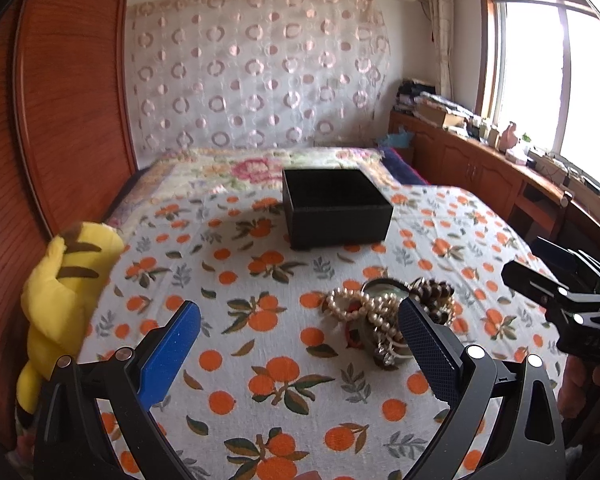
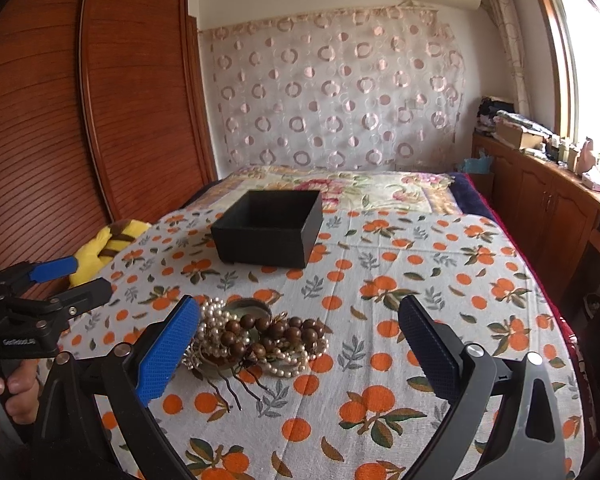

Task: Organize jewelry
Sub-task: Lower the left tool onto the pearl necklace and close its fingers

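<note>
Claws both gaping: left claw, right claw, gripping nothing. Lying heaped between them, jewelry pile, hairpin prongs pointing nearward. Sitting beyond on the bed, open black box.

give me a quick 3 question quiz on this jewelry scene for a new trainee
1. True or false: the black box already holds the pearl strand.
2. Multiple choice: the jewelry pile lies A) inside the box, B) on the orange-print cloth nearer the cameras than the box, C) on the yellow plush toy.
3. Fill in: both the left gripper and the right gripper are ____ and hold nothing.

Key
1. False: what shows of the box's inside looks empty, and the pearls sit in the pile with the brown wooden bead bracelet.
2. B
3. open
</note>
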Available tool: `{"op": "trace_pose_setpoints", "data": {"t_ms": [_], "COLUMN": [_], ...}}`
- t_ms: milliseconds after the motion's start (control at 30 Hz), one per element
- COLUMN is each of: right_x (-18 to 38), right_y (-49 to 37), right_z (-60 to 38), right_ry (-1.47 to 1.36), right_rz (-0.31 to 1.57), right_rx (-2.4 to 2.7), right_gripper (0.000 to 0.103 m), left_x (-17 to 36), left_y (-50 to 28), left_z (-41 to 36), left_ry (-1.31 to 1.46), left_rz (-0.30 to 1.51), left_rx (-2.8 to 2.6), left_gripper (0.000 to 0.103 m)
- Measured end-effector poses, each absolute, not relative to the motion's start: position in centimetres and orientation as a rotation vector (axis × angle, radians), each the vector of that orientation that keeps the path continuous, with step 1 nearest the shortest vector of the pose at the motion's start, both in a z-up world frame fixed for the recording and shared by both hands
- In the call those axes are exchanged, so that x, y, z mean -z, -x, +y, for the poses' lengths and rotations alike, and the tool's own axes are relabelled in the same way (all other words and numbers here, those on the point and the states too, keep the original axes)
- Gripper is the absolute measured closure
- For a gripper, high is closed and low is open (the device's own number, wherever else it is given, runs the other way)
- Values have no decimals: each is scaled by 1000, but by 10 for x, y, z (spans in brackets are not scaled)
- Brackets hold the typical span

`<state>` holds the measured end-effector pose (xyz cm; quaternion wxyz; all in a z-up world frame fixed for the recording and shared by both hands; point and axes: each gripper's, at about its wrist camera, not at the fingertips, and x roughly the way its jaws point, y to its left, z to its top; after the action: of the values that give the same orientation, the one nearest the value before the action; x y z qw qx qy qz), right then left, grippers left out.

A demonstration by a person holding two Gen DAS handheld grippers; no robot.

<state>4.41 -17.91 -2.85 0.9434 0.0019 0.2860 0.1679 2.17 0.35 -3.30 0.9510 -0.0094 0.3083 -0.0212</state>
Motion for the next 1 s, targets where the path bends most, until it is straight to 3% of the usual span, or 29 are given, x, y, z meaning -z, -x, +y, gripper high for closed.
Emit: {"op": "trace_pose_setpoints", "data": {"t_ms": [233,433,800,1000], "right_x": [42,54,63,66], "right_y": [-53,-57,-59,-61], "right_z": [-178,-177,-192,-194], "right_ry": [26,49,40,40], "right_rz": [643,686,711,722], "right_rx": [-376,-396,-381,-381], "right_gripper": [23,25,25,25], "left_x": [51,58,72,74], "left_y": [-40,-53,-77,-87], "left_z": [12,6,-16,-23], "left_ry": [29,8,13,26], "left_rz": [696,740,804,806], "left_rx": [94,145,283,334], "left_gripper": [8,22,61,65]}}
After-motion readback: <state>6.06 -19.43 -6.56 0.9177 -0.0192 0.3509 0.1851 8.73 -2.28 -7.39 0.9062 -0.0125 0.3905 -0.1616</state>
